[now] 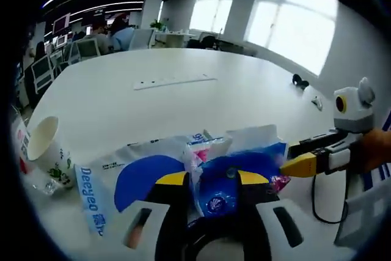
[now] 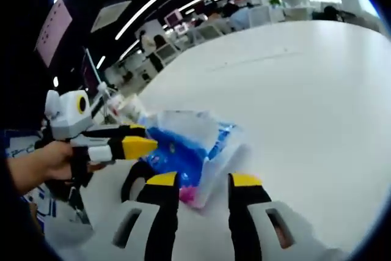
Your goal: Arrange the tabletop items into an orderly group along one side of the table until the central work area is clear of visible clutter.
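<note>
Centrally, crinkled blue-and-white plastic bag (image 1: 214, 175) lies on white table (image 1: 183, 99), gripped between left gripper (image 1: 211, 178) jaws; right gripper (image 2: 201, 180) spread apart, bag's edge between its tips.

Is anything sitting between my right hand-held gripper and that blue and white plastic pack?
Nothing visible. The blue and white plastic pack lies directly ahead of the right hand-held gripper, whose jaws stand open around its near edge.

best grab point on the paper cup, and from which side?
Take the paper cup by its side wall just under the rim, coming from the open table side. It stands leaning at the table's edge with a crumpled wrapper at its base, so low grips look fouled. The left tool, likely nearest, first needs freeing from the blue-and-white plastic bag.
</note>
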Action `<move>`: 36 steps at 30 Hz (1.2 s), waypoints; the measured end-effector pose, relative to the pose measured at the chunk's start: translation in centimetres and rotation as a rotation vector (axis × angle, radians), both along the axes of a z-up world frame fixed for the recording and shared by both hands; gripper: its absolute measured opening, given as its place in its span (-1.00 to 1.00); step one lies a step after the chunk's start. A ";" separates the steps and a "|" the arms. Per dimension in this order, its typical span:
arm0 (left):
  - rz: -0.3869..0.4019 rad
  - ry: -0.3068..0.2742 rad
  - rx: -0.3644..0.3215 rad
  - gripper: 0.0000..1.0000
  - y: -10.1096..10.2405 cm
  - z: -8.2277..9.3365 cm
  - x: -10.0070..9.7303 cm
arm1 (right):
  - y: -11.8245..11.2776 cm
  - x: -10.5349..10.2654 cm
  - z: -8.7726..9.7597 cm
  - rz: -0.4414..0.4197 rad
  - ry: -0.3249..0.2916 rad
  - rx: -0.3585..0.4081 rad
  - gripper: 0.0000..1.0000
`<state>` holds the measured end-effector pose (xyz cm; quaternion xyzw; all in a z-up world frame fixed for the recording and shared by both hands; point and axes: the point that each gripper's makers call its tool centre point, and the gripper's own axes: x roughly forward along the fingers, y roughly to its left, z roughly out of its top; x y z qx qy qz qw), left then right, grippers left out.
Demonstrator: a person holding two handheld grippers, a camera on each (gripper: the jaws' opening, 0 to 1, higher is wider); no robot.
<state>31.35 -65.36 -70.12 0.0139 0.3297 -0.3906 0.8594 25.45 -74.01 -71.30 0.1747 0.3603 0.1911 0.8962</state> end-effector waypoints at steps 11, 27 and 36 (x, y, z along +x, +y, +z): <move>0.038 -0.010 0.039 -0.90 0.5 -0.7 0.2 | -0.9 0.5 -0.4 -0.070 0.022 -0.008 -0.93; -0.025 0.004 -0.008 -0.92 -2.5 0.7 -1.0 | -4.6 0.8 0.8 -0.147 0.000 -0.018 -1.00; -0.102 -0.004 0.001 -0.91 -6.1 1.1 -1.3 | -8.2 1.0 1.4 -0.213 -0.010 -0.022 -1.00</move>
